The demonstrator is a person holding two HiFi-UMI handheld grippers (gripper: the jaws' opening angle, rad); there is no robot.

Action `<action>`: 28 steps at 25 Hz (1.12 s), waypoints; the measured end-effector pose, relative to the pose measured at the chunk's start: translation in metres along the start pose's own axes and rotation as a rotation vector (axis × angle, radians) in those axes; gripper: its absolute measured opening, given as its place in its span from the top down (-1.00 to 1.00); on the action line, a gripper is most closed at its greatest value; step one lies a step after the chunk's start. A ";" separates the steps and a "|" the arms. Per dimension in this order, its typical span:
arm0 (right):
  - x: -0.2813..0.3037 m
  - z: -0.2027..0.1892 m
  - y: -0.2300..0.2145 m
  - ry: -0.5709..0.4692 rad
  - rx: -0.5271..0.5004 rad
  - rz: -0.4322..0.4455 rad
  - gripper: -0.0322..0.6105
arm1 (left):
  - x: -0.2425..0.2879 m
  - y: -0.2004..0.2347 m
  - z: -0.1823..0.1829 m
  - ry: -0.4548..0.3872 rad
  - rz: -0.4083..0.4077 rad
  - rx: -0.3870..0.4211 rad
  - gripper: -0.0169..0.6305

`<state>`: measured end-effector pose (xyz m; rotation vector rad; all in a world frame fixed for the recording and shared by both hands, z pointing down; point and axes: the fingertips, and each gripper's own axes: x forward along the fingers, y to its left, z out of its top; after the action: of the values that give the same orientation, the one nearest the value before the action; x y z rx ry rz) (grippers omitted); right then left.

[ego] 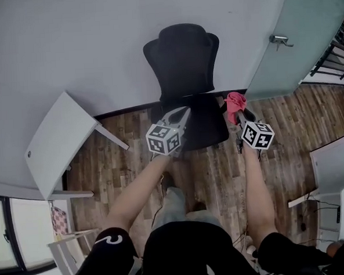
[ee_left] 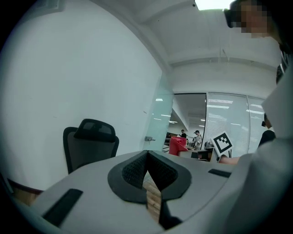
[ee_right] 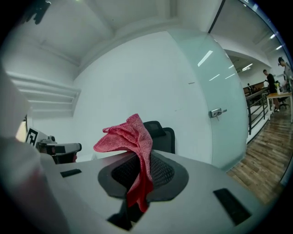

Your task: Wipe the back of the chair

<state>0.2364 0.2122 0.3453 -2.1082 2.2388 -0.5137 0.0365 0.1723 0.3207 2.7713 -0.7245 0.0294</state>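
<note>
A black office chair (ego: 183, 69) with a headrest stands against the white wall, its seat facing me. The same chair (ee_left: 89, 146) shows at the left of the left gripper view, and behind the cloth as the chair (ee_right: 165, 137) in the right gripper view. My right gripper (ego: 238, 111) is shut on a red cloth (ego: 235, 103) just right of the seat; the cloth (ee_right: 132, 151) hangs pinched between the pads. My left gripper (ego: 182, 113) hovers over the seat's front, jaws shut with nothing in them.
A white table (ego: 56, 144) stands at the left by the wall. A frosted glass door (ego: 305, 33) with a handle (ego: 279, 39) is at the right. White furniture (ego: 336, 164) sits at the right edge. Wood floor (ego: 220, 171) lies below.
</note>
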 end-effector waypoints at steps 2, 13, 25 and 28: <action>-0.027 -0.002 0.009 0.001 -0.026 0.008 0.69 | -0.016 -0.022 0.000 -0.004 0.004 0.005 0.87; -0.111 -0.002 0.059 -0.010 -0.145 0.067 0.69 | -0.080 -0.088 0.008 -0.008 0.031 0.092 0.87; -0.132 0.009 0.077 -0.033 -0.202 0.079 0.69 | -0.101 -0.087 0.016 -0.037 0.067 0.117 0.87; -0.136 0.014 0.081 -0.037 -0.218 0.089 0.69 | -0.100 -0.089 0.022 -0.043 0.068 0.120 0.87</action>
<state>0.1726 0.3439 0.2837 -2.0768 2.4545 -0.2339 -0.0092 0.2882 0.2677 2.8676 -0.8549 0.0271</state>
